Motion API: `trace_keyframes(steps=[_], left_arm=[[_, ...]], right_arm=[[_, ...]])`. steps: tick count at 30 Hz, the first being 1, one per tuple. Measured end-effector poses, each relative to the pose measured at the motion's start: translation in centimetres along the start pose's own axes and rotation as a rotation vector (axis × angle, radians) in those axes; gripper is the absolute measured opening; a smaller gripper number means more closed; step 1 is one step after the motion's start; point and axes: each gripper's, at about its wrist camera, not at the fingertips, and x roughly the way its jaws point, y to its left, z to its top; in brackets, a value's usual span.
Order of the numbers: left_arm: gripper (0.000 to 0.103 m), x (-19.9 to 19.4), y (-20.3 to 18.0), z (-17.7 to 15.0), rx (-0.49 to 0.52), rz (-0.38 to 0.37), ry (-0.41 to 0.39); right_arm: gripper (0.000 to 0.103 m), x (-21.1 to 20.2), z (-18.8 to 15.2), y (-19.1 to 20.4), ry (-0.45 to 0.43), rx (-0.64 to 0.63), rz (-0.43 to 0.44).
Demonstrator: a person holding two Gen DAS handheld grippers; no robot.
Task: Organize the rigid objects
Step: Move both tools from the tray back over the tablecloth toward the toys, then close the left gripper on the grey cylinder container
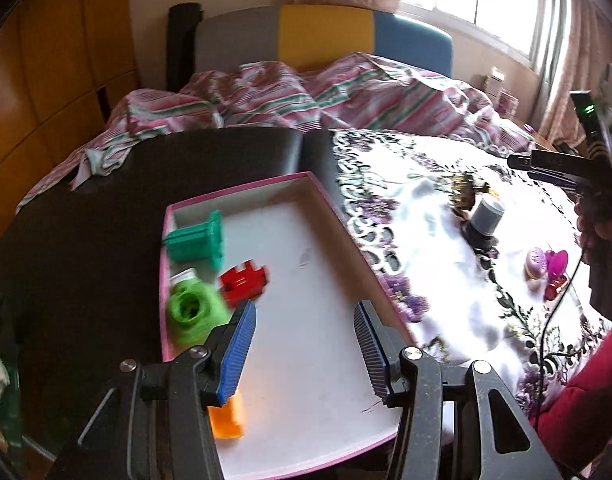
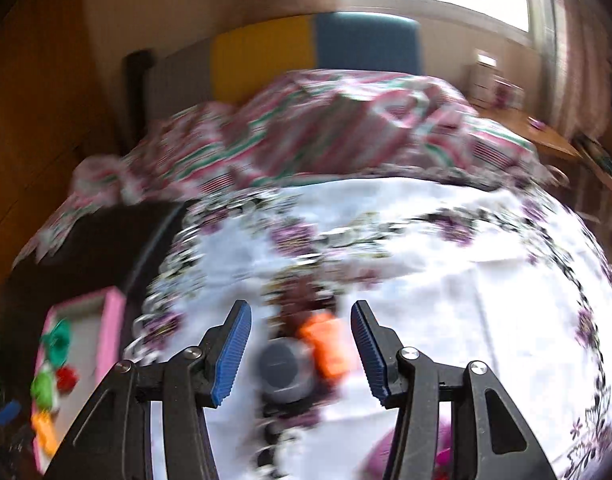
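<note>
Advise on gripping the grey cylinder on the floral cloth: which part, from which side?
Take the grey cylinder across its round side wall, coming from above. It seems to stand upright, flat top facing the right tongs, which are open. The orange piece crowds its right side.

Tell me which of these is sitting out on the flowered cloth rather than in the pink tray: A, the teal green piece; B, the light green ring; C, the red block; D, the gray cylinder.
D: the gray cylinder stands on the flowered cloth, while the other three lie inside the pink tray.
</note>
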Motion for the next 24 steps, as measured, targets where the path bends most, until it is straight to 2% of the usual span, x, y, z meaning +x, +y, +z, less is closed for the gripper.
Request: trace_keyframes(steps=[4, 7, 9, 12, 14, 17, 21, 24], left_arm=[[0.052, 0.8, -2.3, 1.0, 0.035, -0.038, 0.007], [0.052, 1.5, -4.2, 1.9, 0.069, -0.067, 0.011], [0.053, 2.1, -5.5, 2.5, 0.081, -0.091, 0.019], [0.066, 3.5, -7.5, 3.3, 0.092, -0.140, 0.053], [0.070, 4.2, -8.9, 3.9, 0.102, -0.168, 0.053], [0.073, 5.4, -11.6, 5.0, 0.151, -0.187, 0.045], [0.081, 7.2, -15.4, 6.4, 0.202, -0.252, 0.052], [0.081, 8.8, -18.1, 7.3, 0.248, -0.278, 0.056]], right_arm=[[0.053, 0.6, -0.8, -4.5, -0.038, 0.142, -0.057], [0.053, 0.7, -1.1, -7.1, -0.016, 0.261, -0.051], [0.053, 0.4, -1.1, -7.7, -0.022, 0.284, -0.061], [0.053, 0.7, -1.2, -8.2, 0.000, 0.323, -0.033], [0.053, 0.8, -1.2, -8.4, 0.007, 0.329, -0.038], [0.053, 1.0, -1.4, -8.7, 0.019, 0.358, -0.021], [0.053, 1.3, -1.4, -9.1, 0.032, 0.389, -0.001], [0.053, 1.3, -1.5, -9.4, 0.028, 0.412, 0.013]])
